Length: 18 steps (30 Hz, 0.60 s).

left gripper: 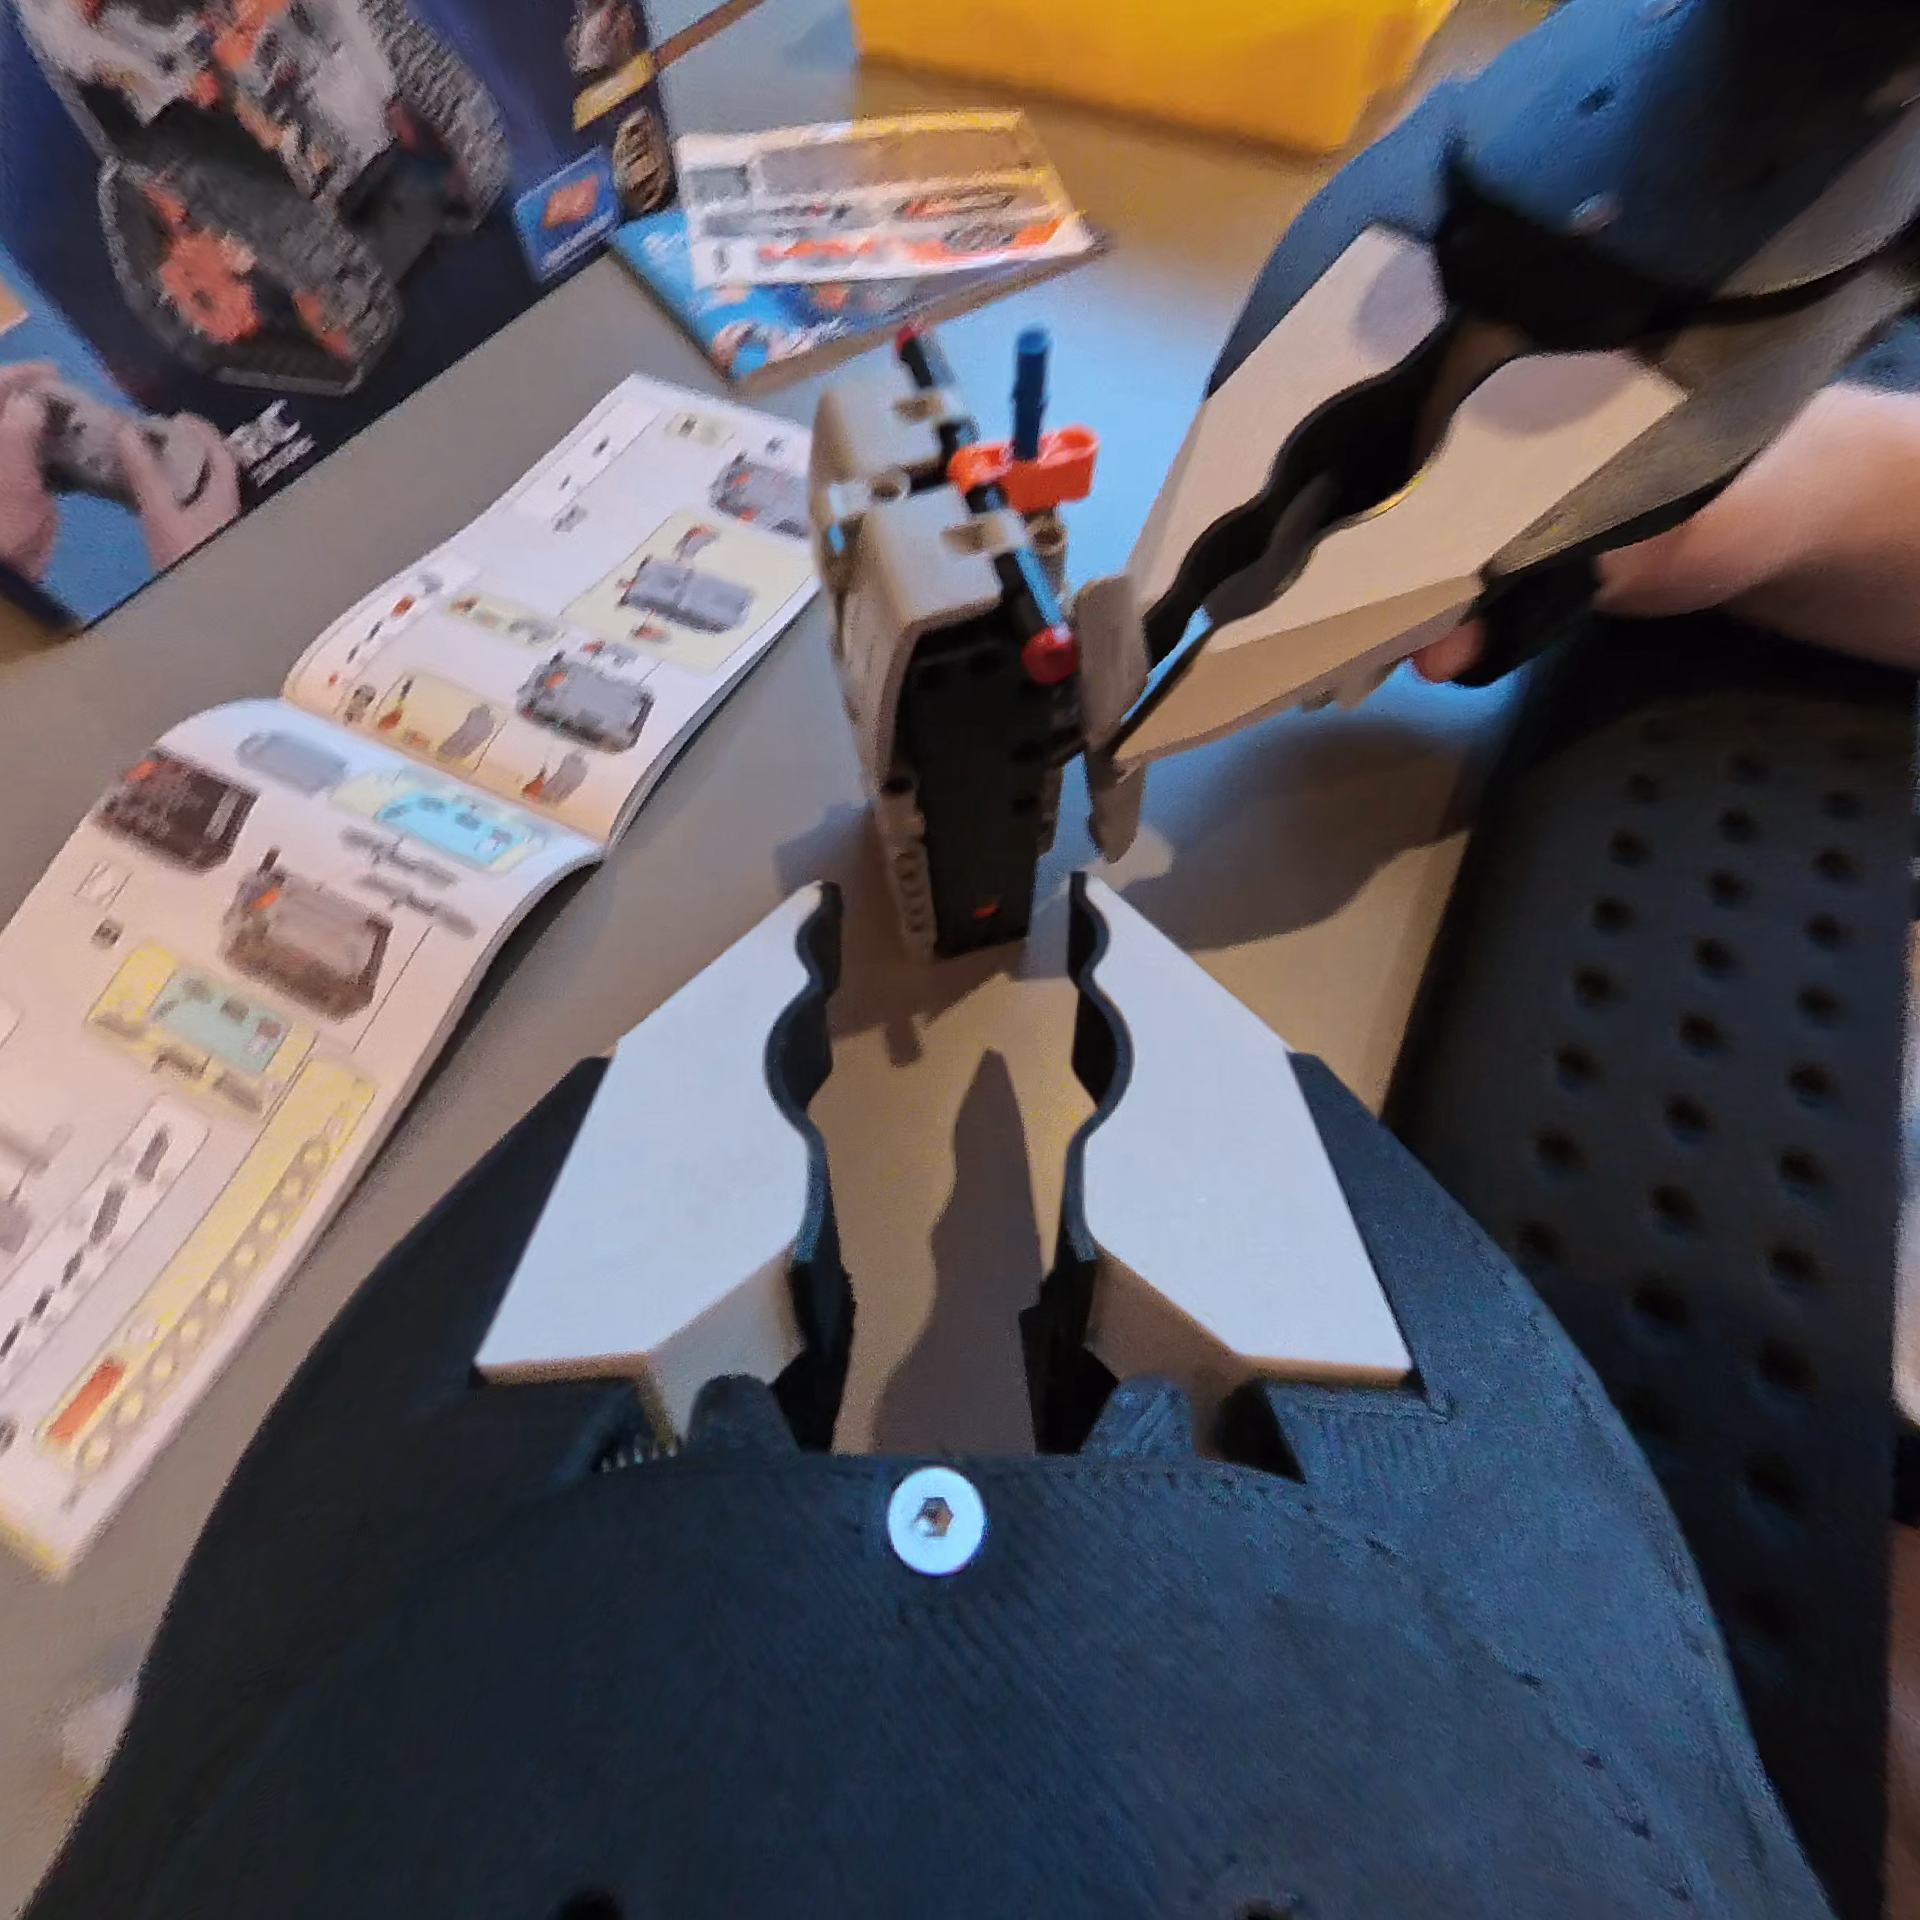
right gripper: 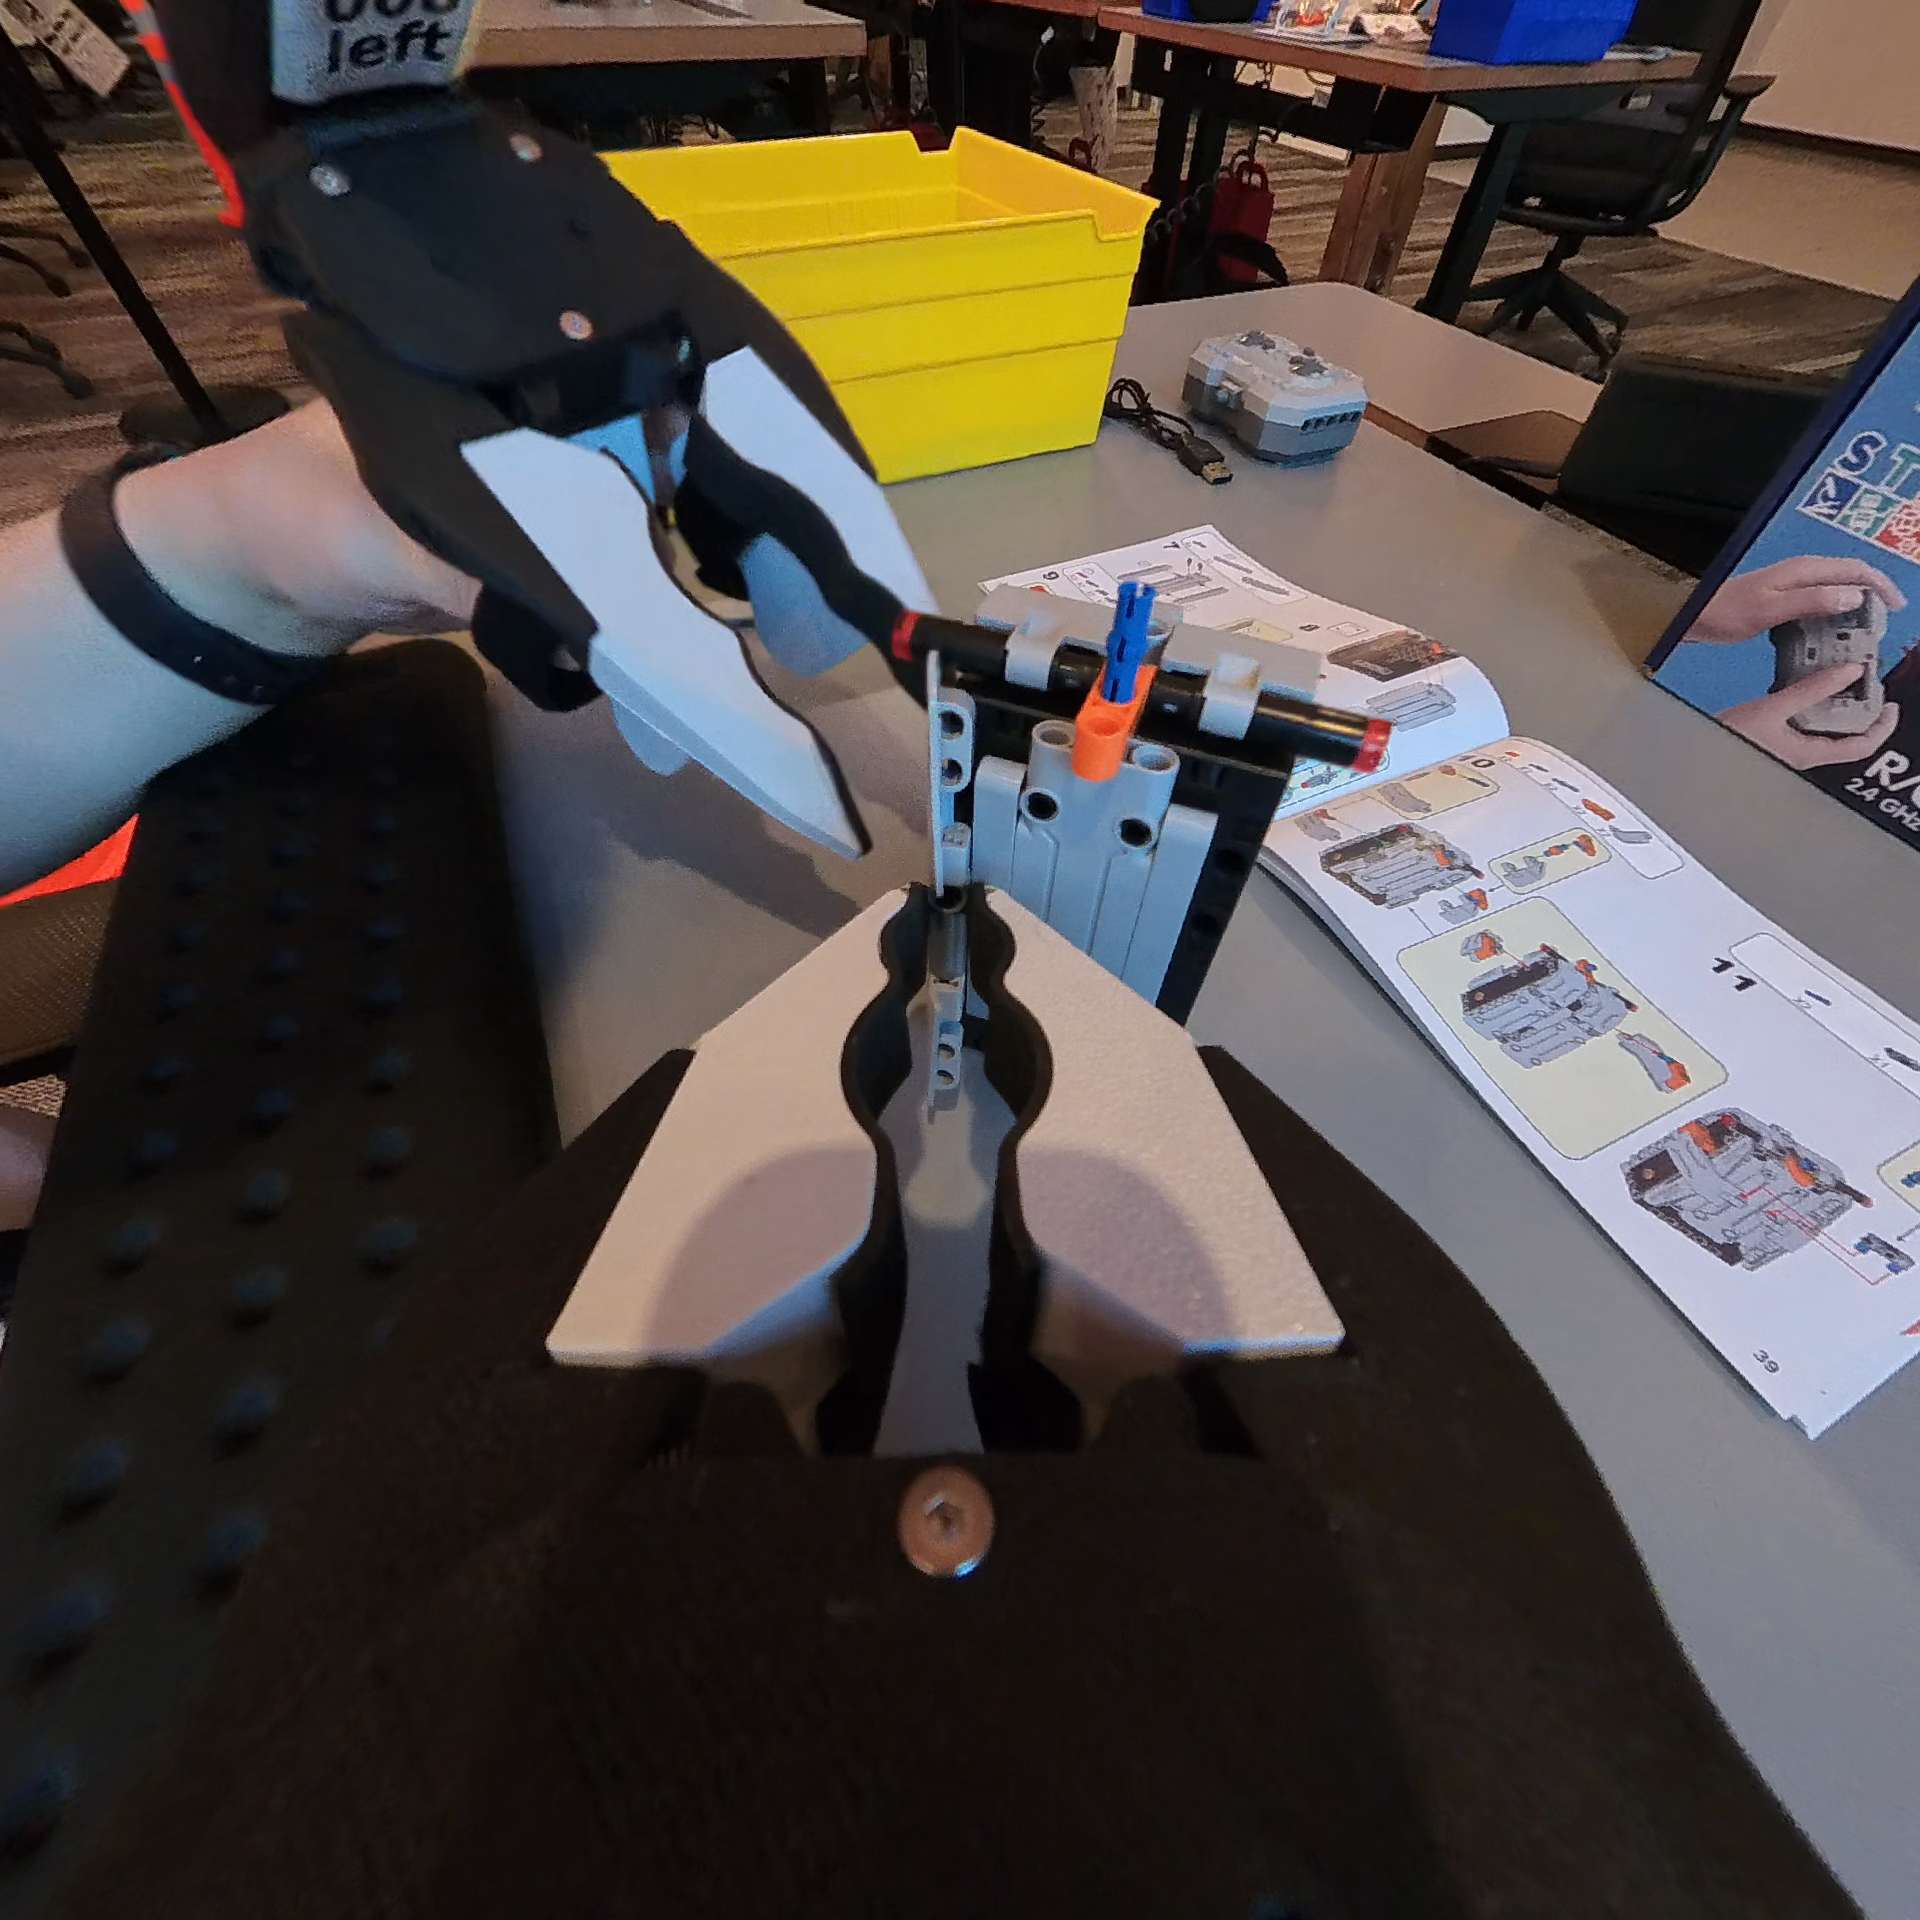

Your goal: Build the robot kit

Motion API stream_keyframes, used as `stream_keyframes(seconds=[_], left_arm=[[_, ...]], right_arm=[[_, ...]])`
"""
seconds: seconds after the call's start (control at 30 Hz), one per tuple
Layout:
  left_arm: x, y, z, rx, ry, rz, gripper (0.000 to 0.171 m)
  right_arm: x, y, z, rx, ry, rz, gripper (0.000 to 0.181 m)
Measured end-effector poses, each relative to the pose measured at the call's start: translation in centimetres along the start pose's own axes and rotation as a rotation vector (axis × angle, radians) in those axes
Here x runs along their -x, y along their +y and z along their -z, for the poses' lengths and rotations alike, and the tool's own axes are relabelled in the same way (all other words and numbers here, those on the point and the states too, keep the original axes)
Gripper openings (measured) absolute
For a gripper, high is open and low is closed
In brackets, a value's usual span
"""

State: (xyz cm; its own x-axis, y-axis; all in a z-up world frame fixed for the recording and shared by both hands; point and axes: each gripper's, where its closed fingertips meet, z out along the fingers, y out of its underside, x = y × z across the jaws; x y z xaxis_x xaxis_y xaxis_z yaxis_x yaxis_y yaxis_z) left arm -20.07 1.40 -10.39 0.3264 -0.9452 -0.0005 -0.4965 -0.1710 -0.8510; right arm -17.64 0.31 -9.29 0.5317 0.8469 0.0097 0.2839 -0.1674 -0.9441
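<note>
A: Well, which tool is nearer the brick assembly (left gripper: 935, 675)?

B: The right tool (right gripper: 951, 904). Its fingers are drawn almost together on a thin grey beam (right gripper: 948, 997) at the assembly's near-left edge, and the pinch sits right at the fingertips. The rest of the assembly lies just ahead of that tool and a little to its right.

A: And the left tool (left gripper: 951, 894)?

B: It is part open and has nothing between its fingers. The foot of the assembly is straight ahead of it, just past the fingertips and centred on the gap. I cannot tell whether either tip touches it.

A: How does the assembly lie?

B: It stands upright on the table (right gripper: 1455, 540) with its long axis vertical. A black axle (right gripper: 1132, 691) crosses its top. That axle runs side to side for the right tool and nearly straight away from the left one. An orange connector (right gripper: 1107, 738) sits on the axle, and a blue pin (right gripper: 1127, 634) stands up out of it.

A: What are the poses?

B: The right tool comes in low and tilted down, with its finger gap upright along the beam. The left tool is angled down at the table from the other side. The two approach lines are roughly square to each other. An open instruction booklet (left gripper: 364, 831) lies off to the left tool's left.
</note>
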Motion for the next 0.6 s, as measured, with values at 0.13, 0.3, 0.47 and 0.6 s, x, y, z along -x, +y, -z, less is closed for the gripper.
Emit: stream_keyframes(seconds=[0.13,0.3,0.47,0.6], left_arm=[[-0.6,-1.3,-0.1,-0.034,0.132,-0.035,0.054],[-0.4,-1.4,-0.7,-0.065,0.214,-0.037,0.033],[0.7,-0.9,-1.1,-0.064,0.188,-0.066,0.019],[0.3,-1.0,-1.3,-0.076,0.218,-0.053,0.022]], right_arm=[[0.0,-0.1,0.0,-0.005,0.002,-0.003,0.005],[-0.1,-0.1,0.1,-0.009,0.012,-0.018,0.005],[-0.3,0.0,0.2,-0.011,0.022,-0.033,0.005],[-0.3,0.1,0.0,-0.008,0.025,-0.032,0.005]])
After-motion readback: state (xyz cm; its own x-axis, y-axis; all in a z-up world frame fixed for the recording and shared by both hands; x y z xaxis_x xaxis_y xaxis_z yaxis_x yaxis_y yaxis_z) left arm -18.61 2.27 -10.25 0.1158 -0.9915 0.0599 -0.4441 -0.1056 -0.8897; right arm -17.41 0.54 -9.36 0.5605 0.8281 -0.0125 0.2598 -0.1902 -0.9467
